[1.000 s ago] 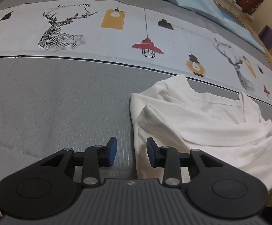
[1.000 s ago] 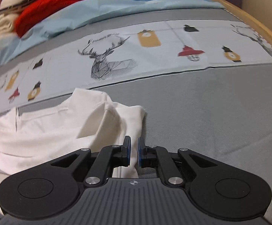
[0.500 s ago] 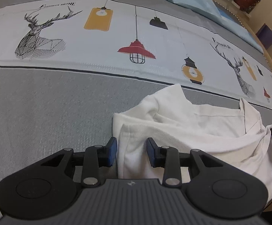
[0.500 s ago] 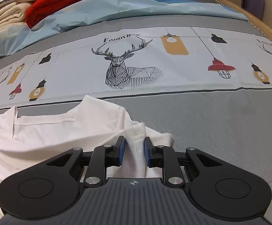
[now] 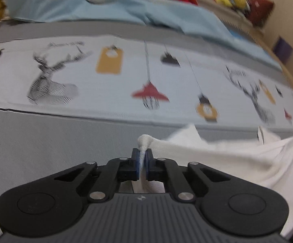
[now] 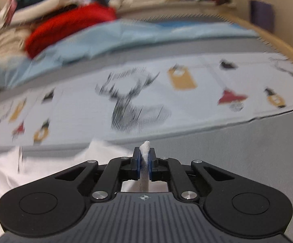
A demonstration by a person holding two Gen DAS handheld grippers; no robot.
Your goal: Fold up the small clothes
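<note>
Left wrist: my left gripper (image 5: pixel 142 158) pinches a shirt (image 5: pixel 227 158) corner, cloth trailing right of the fingers. Right gripper (image 6: pixel 144 158) clamps another corner, cloth trailing left. Lift step, I judge; next, lay it flat on the bed (image 5: pixel 45 141).

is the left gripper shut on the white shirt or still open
Shut on it: the left gripper has both pads pressed against a bunched edge of the white shirt.

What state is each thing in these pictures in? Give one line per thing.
Left gripper: shut on the white shirt.
Right gripper: shut on the white shirt.
White shirt: crumpled, unfolded, pinched at two spots.
Bedspread: spread flat.
Red garment: heaped, blurred.
</note>
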